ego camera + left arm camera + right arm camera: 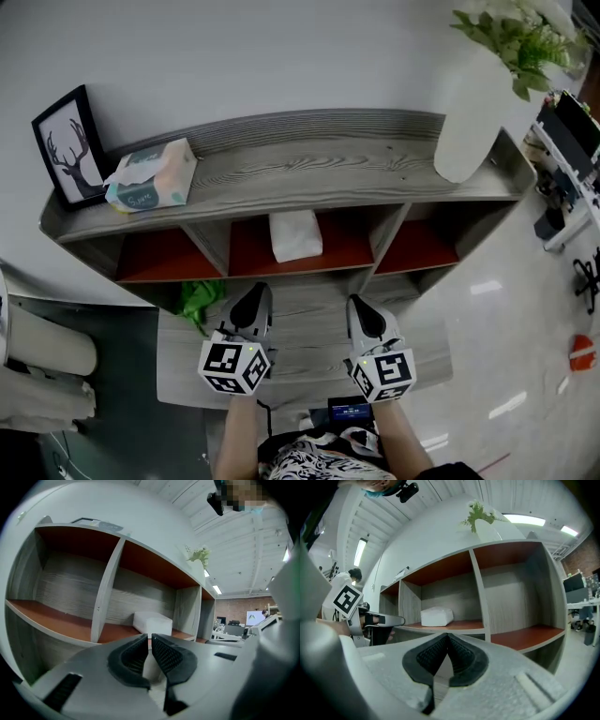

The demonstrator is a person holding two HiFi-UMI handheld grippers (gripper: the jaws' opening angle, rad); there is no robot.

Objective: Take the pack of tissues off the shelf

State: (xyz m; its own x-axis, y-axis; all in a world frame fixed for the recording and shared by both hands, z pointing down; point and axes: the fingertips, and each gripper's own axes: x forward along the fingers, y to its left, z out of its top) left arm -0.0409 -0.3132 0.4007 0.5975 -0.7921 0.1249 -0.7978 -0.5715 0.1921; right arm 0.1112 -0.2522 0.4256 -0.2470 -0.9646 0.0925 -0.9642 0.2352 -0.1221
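Here the left tongs (251,298) and the right tongs (364,311) are both hovering closed and empty before the shelf (309,169), where the white pack of tissues (295,234) is lying in the middle compartment, probably light and soft, best pinched gently across its near end.

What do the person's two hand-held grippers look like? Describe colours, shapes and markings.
Both the left hand-held gripper and the right hand-held gripper have pale grey bodies, black ribbed pads and a white cube bearing black square markers.
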